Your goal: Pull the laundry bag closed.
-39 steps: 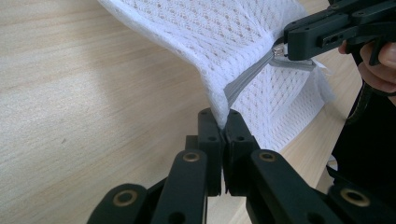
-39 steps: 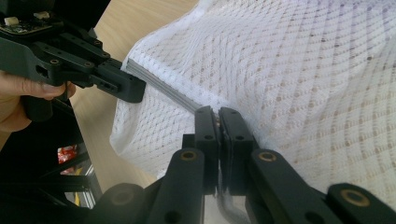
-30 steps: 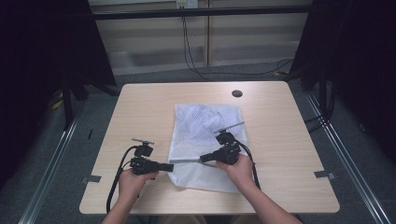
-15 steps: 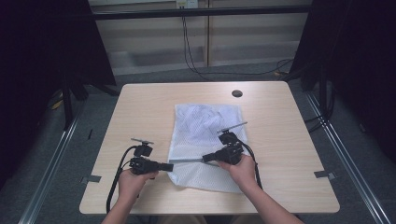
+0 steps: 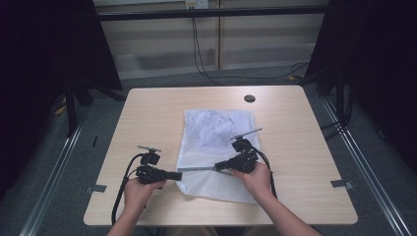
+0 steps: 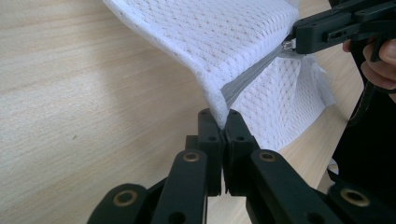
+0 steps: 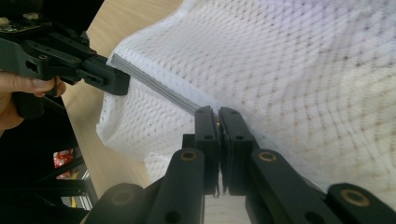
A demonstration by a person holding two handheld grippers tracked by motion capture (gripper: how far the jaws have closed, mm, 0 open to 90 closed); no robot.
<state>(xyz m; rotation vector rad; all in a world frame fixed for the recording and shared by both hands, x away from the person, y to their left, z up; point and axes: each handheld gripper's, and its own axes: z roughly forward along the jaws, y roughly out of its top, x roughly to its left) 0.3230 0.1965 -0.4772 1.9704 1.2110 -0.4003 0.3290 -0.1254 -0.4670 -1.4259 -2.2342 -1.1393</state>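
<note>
A white mesh bag lies on the wooden table, its near left edge lifted. A grey zipper runs along that edge between the two grippers. My left gripper is shut on the bag's corner at the zipper's end, and the left gripper view shows the mesh pinched at the jaw tips. My right gripper is shut on the zipper pull. In the right gripper view its jaws close on the zipper, with the left gripper farther along it.
A dark round hole sits in the table near the far edge. Bare wood lies left and right of the bag. Cables trail from both grippers toward the near edge. Metal rails run along the floor beside the table.
</note>
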